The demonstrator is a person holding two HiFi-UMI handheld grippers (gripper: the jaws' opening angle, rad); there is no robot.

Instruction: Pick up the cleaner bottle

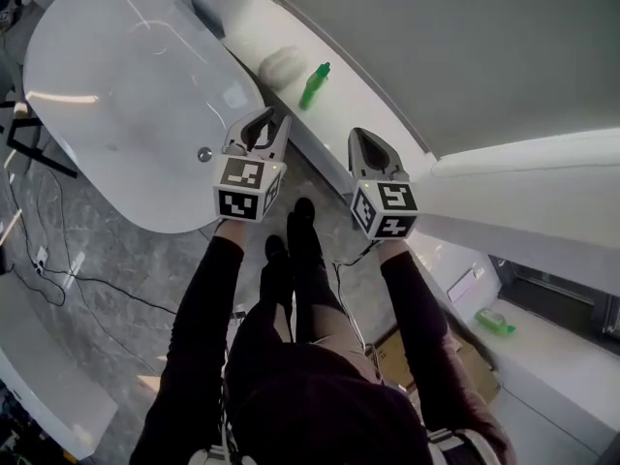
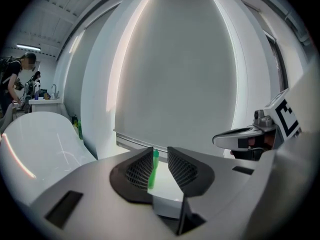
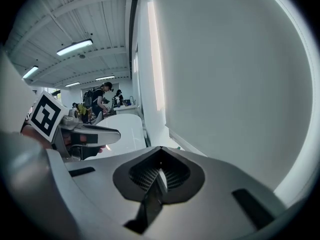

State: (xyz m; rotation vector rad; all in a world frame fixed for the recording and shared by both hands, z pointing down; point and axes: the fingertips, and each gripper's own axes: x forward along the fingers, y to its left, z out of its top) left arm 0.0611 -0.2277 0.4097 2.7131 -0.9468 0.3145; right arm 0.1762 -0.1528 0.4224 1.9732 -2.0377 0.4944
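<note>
Item: slim green plastic cleaner bottle [image 1: 314, 85], standing on white ledge [image 1: 254, 27], 1 o'clock of my left gripper [image 1: 275, 117], whose jaws are narrowly apart and empty. Right gripper [image 1: 357, 134] closed, empty. Probably light and slick; grasp mid-body.

Head view down, gripper views level (sharing ledge [image 1: 354, 114])

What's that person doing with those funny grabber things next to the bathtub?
A person stands beside a white bathtub with a grabbing tool in each hand. The left tool has its jaws apart and points at a green cleaner bottle, which stands on the white ledge past the tub. It has not reached the bottle yet, so nothing is held. The right tool is beside it, shut and empty.
</note>
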